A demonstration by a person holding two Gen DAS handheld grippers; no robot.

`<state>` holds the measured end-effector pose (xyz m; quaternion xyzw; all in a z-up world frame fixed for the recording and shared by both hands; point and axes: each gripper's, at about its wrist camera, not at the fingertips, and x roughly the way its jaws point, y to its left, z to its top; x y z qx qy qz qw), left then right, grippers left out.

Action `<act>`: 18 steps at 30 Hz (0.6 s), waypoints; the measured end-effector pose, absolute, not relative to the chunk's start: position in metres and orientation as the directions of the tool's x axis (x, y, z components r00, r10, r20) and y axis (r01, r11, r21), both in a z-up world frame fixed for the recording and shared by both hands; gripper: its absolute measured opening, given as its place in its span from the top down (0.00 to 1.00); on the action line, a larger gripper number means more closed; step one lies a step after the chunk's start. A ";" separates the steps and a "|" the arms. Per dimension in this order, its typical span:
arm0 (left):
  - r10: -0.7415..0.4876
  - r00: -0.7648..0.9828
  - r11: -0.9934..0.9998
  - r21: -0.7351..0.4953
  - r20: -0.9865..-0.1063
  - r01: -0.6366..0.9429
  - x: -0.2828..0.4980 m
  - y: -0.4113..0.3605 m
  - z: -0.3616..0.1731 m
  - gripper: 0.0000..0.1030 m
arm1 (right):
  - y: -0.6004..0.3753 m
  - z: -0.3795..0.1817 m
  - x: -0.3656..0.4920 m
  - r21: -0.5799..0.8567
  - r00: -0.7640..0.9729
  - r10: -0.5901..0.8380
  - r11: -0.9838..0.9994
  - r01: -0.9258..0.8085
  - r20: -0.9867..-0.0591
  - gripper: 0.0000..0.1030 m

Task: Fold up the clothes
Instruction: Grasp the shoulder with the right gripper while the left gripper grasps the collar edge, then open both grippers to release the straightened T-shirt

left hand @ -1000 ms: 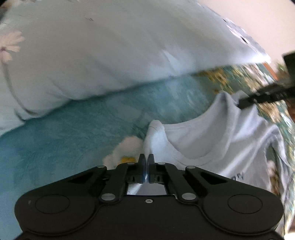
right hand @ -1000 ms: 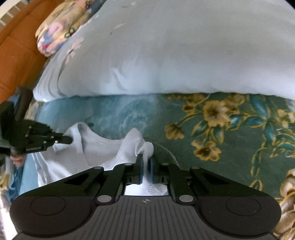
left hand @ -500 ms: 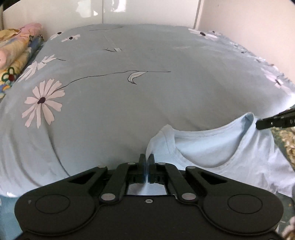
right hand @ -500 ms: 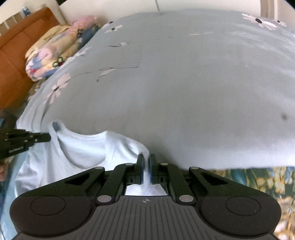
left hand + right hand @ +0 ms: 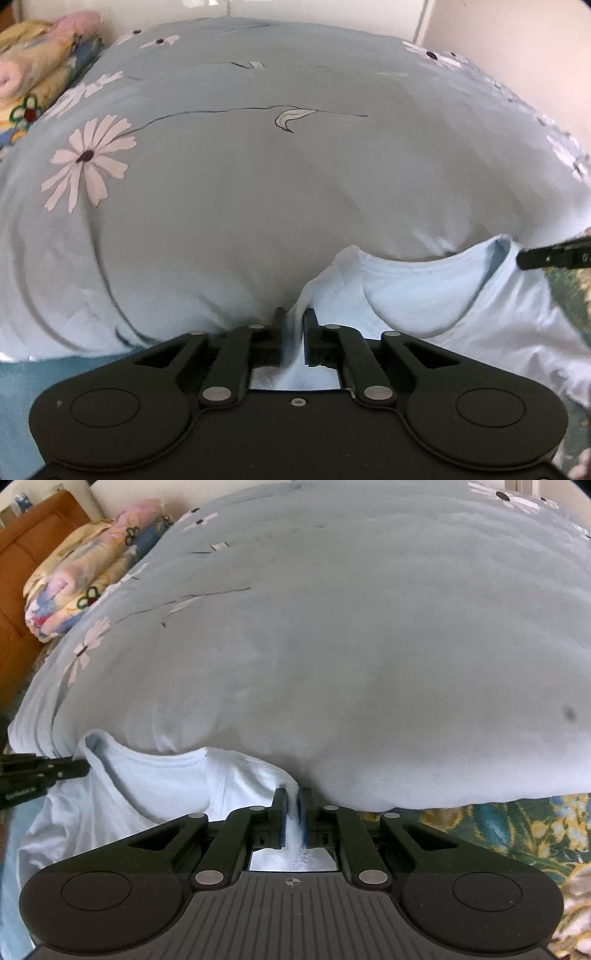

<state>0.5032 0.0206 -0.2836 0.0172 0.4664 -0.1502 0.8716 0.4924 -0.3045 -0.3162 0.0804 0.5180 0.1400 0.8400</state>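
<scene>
While the pale blue t-shirt (image 5: pixel 424 295) is stretched out by its shoulders against the front edge of a big grey-blue daisy-print duvet (image 5: pixel 295 177), one shoulder is pinched tight in the right gripper (image 5: pixel 291 812), jaws pressed together on the fabric. The other shoulder is threaded between the left gripper (image 5: pixel 293 332) jaws, which are opening, with cloth draped through the gap and a sliver of space seen next to it. So the neckline is slung between the two sets of jaws, sagging a bit in the middle. A folded floral blanket (image 5: pixel 74 576) is seen way off beyond the left jaws, and a teal floral bedsheet (image 5: pixel 498 823) is spotted just right of the right jaws.
</scene>
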 end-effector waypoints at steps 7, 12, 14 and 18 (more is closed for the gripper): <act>-0.302 0.517 0.952 -0.228 -0.801 0.203 0.479 0.040 -0.248 0.44 | -0.315 -0.287 0.473 0.284 0.451 0.320 0.947 -0.148 -0.833 0.64; -0.331 0.531 0.944 -0.280 -0.780 0.176 0.441 0.044 -0.224 0.22 | -0.319 -0.262 0.446 0.276 0.458 0.324 0.946 -0.170 -0.828 0.44; -0.333 0.543 0.942 -0.295 -0.771 0.159 0.420 0.043 -0.213 0.09 | -0.322 -0.253 0.429 0.292 0.456 0.339 0.941 -0.172 -0.823 0.31; -0.333 0.545 0.939 -0.321 -0.769 0.122 0.373 0.041 -0.199 0.02 | -0.328 -0.236 0.383 0.319 0.443 0.369 0.929 -0.186 -0.817 0.24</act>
